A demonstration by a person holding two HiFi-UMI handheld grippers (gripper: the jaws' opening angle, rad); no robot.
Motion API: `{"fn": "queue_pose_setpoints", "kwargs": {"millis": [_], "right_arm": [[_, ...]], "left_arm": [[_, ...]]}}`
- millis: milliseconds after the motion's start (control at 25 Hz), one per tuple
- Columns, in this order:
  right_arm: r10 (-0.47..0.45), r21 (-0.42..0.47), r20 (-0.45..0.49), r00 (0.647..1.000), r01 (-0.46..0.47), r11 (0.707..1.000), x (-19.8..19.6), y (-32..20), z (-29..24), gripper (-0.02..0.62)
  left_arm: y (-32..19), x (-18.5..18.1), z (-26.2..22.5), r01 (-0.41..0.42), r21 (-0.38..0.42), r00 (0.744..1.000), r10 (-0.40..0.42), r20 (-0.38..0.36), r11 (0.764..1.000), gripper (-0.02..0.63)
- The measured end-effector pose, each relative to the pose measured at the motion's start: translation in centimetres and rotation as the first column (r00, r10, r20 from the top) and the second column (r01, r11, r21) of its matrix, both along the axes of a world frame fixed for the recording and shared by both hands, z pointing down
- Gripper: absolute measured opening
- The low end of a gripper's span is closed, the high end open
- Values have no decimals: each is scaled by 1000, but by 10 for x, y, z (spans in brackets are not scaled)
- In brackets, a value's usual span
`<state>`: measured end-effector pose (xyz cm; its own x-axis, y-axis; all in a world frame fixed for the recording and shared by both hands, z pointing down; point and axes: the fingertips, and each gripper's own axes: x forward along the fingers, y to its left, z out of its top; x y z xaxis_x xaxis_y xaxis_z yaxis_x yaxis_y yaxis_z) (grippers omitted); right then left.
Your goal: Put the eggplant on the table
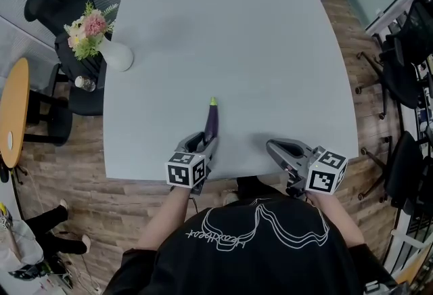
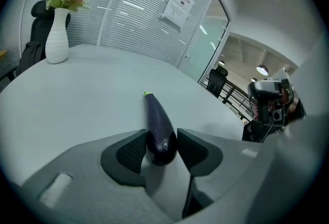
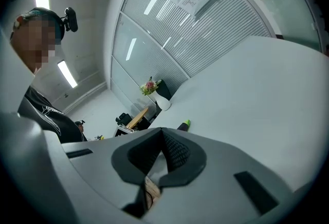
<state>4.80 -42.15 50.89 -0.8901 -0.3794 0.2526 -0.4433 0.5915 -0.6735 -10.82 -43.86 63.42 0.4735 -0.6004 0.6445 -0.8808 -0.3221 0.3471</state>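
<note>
A dark purple eggplant with a green stem end points away from me over the near middle of the pale grey table. My left gripper is shut on its rounded butt end. In the left gripper view both pads press the eggplant at its thick end, inside the left gripper. The stem tip is down at the tabletop; I cannot tell whether it touches. My right gripper hovers at the table's near edge, shut and holding nothing. From there the eggplant's stem end shows.
A white vase of flowers stands at the table's far left corner. Black office chairs and an orange round table lie off the left side. More chairs stand to the right.
</note>
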Motion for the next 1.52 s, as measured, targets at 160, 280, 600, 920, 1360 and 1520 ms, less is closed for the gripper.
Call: {"fn": "queue_pose_setpoints", "kwargs": {"millis": [160,280,600,920,1360,1520], "right_arm": [[-12,-13,0,1000,12,1000,-2,7,4,9],[-22,-14,-3,1000,22,1000,-4,11,5,9],[-29,-2,-1,1000,29,1000,-4,19,1,9],[-33,27,4,999,33,999,-11,37,-11,9],[-43,134,61,997,34,990,-31,65,-49,9],[-54,160,98,994,38,986,-37,77,-69,9]], "left_arm": [[0,1,1,-5,2,999,5,31,1000,193],[0,1,0,-4,5,999,4,38,1000,195],[5,1,-8,-1,25,1000,1,23,1000,241],[18,-4,-45,22,95,999,-19,-26,995,242],[73,6,-165,-7,271,973,69,-221,962,208],[96,17,-204,-51,341,954,147,-261,939,170]]}}
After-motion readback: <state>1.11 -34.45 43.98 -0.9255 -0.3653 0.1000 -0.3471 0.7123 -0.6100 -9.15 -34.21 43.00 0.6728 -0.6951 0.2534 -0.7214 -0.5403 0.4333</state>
